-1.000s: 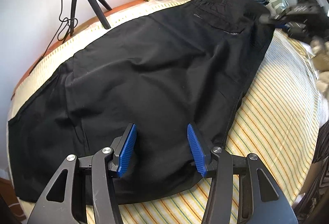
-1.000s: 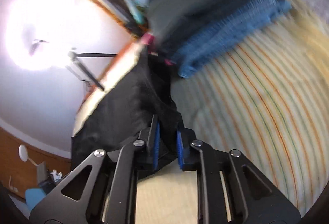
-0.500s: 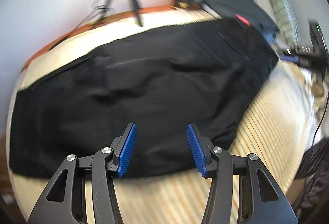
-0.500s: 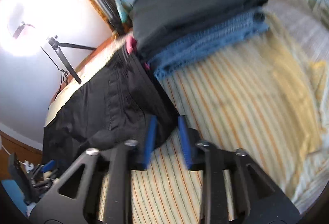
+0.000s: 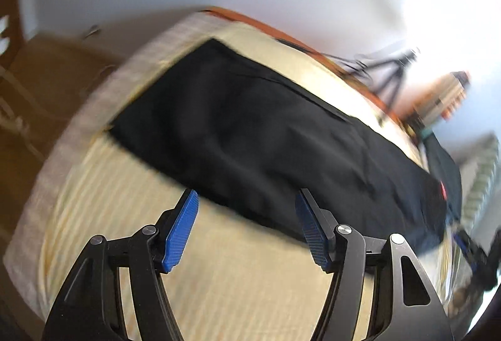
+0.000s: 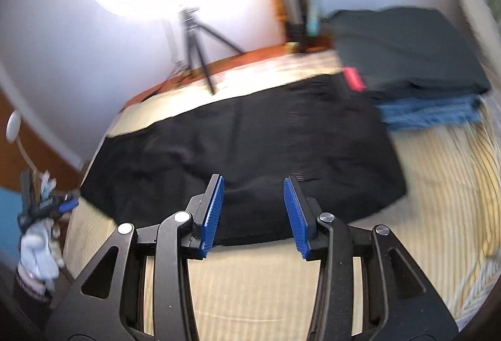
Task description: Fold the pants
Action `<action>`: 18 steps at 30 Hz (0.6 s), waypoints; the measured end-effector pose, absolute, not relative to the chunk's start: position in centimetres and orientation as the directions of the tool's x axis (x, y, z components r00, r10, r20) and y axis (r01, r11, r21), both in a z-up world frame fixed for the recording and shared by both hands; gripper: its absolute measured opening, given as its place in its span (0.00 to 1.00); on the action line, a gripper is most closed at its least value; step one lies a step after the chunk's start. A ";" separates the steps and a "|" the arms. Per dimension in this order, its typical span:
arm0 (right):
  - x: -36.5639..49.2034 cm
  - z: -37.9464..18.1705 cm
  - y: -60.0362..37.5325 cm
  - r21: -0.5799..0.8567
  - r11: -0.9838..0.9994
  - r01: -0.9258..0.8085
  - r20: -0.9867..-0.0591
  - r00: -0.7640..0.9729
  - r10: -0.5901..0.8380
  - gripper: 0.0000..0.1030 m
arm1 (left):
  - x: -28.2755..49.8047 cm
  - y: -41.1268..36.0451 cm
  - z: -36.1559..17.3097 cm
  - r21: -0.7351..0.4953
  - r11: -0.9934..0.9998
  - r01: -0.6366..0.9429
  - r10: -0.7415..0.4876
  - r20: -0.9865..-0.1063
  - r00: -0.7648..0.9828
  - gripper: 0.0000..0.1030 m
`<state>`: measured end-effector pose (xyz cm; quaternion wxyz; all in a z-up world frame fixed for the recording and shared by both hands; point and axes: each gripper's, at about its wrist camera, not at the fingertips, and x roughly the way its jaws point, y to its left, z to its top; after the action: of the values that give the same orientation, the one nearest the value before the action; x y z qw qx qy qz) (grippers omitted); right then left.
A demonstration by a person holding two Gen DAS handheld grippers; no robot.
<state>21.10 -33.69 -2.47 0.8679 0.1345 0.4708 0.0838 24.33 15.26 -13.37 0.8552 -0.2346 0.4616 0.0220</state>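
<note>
Pants of black cloth are laid flat along the striped bed, one leg folded over the other it seems, the waist near a stack of folded clothes. Soft, light and limp handling is to be expected (no stiffness in the wrinkles), so the hem corners are judged the best hold. Both left tongs and right tongs have just been opening and stand apart, nothing between them. Motion blur hides the seams; the hem edge is hard to make out.

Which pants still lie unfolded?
The black pants, spread flat across the striped bed; the dark pair and blue jeans sit folded, stacked.
</note>
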 end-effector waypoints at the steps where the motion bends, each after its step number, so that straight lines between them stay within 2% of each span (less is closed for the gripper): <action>1: 21.2 -2.2 -32.9 0.304 0.952 -0.040 -0.793 0.543 0.276 0.41 | 24.4 15.8 -13.8 -0.380 0.884 -0.274 -0.171 -0.807 0.566 0.62; 3: 21.4 -1.8 -31.1 0.300 0.950 -0.086 -0.787 0.541 0.297 0.42 | 24.7 16.6 -14.4 -0.384 0.870 -0.311 -0.159 -0.814 0.559 0.62; 6: 21.4 -1.7 -29.1 0.315 0.940 -0.131 -0.780 0.529 0.335 0.47 | 24.9 18.2 -15.3 -0.472 0.804 -0.361 -0.207 -0.792 0.574 0.62; 11: 21.4 -1.5 -26.5 0.321 0.928 -0.189 -0.771 0.516 0.372 0.47 | 25.7 19.8 -16.6 -0.521 0.744 -0.419 -0.219 -0.782 0.584 0.62; 14: 21.3 -1.1 -26.1 0.329 0.923 -0.198 -0.765 0.518 0.383 0.48 | 25.5 21.6 -18.0 -0.613 0.642 -0.461 -0.270 -0.743 0.612 0.62; 18: 21.8 -1.2 -26.6 0.354 0.918 -0.177 -0.761 0.517 0.393 0.52 | 25.6 22.4 -18.1 -0.656 0.594 -0.466 -0.274 -0.710 0.649 0.62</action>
<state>21.77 -26.62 -1.22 0.8631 0.1163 0.4629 0.1652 25.64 22.36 -18.15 0.7906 -0.4465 0.4146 0.0607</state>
